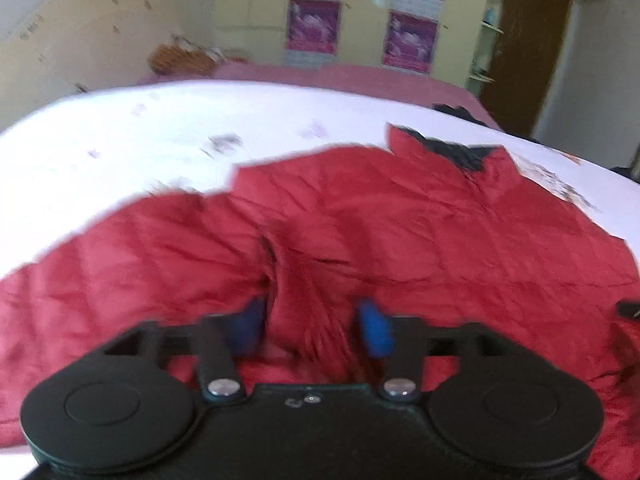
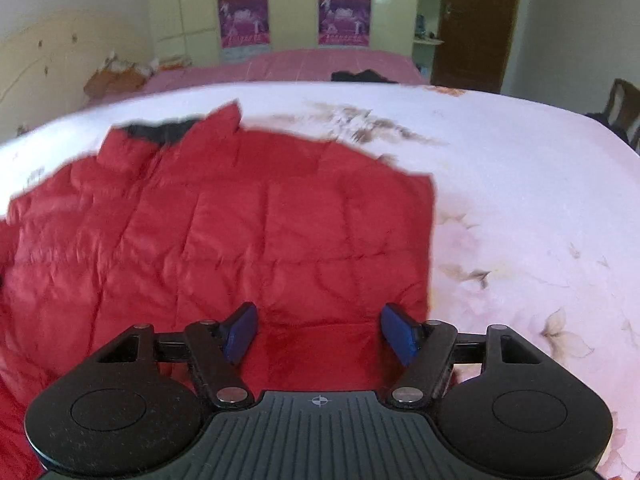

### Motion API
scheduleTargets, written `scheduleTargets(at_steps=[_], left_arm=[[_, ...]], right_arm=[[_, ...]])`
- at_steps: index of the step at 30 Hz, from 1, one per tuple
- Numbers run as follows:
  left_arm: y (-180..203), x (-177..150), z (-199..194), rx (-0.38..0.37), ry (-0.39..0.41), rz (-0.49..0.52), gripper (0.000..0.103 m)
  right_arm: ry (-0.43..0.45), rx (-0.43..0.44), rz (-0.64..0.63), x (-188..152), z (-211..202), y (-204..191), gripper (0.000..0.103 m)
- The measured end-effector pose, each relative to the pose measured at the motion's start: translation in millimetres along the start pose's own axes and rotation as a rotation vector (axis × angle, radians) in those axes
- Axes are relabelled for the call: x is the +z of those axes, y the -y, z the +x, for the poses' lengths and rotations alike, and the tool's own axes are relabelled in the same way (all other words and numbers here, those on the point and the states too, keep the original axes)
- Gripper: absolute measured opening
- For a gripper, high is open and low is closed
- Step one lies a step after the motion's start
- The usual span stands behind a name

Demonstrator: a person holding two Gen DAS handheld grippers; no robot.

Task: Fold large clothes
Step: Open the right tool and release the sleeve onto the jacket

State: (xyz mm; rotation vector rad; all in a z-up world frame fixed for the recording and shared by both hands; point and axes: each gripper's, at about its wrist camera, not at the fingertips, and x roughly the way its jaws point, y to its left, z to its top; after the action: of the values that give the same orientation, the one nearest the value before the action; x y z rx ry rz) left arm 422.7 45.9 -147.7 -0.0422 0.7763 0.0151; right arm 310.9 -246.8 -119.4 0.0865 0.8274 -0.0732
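A red quilted jacket (image 1: 400, 216) lies spread on the bed's white floral sheet (image 1: 160, 136), its dark collar lining (image 1: 460, 152) at the far side. My left gripper (image 1: 311, 324) is low over the jacket. A raised ridge of red fabric stands between its blue pads (image 1: 374, 328), which sit wide apart, so I read it as open. In the right wrist view the same jacket (image 2: 240, 220) fills the left and centre. My right gripper (image 2: 318, 330) hovers open over its near right corner, with flat fabric below and nothing pinched.
Bare floral sheet (image 2: 520, 220) stretches to the right of the jacket. A pink-covered bed (image 2: 300, 66) lies beyond, with dark clothes (image 2: 360, 76) on it. A wardrobe with purple posters (image 2: 344, 18), a brown door (image 2: 476, 20) and a chair (image 2: 622, 104) stand behind.
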Motion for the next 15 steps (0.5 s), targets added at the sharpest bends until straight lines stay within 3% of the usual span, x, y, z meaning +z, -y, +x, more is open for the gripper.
scheduleTargets(at_steps=[1, 2, 6, 9, 13, 14, 15], left_arm=[[-2, 0, -9, 0.032, 0.039, -0.004, 0.085], [-5, 0, -19, 0.045, 0.08, -0.004, 0.085], [-3, 3, -33, 0.028, 0.118, 0.024, 0.082], [11, 3, -24, -0.011, 0.099, 0.068, 0.075], [26, 0, 2, -0.016, 0.051, 0.104, 0.073], [26, -2, 10, -0.005, 0.029, 0.101, 0.072], [25, -2, 19, -0.003, 0.0, 0.091, 0.071]], right_arm=[[0.018, -0.014, 0.003, 5, -2, 5, 0.069], [0.029, -0.024, 0.01, 11, -1, 10, 0.069], [0.022, -0.054, 0.08, 27, 13, 33, 0.069], [-0.008, -0.053, 0.124, 37, 33, 46, 0.069], [-0.049, -0.016, 0.176, 42, 49, 55, 0.068], [-0.057, 0.001, 0.177, 42, 51, 55, 0.047], [-0.065, 0.023, 0.186, 42, 53, 54, 0.034]])
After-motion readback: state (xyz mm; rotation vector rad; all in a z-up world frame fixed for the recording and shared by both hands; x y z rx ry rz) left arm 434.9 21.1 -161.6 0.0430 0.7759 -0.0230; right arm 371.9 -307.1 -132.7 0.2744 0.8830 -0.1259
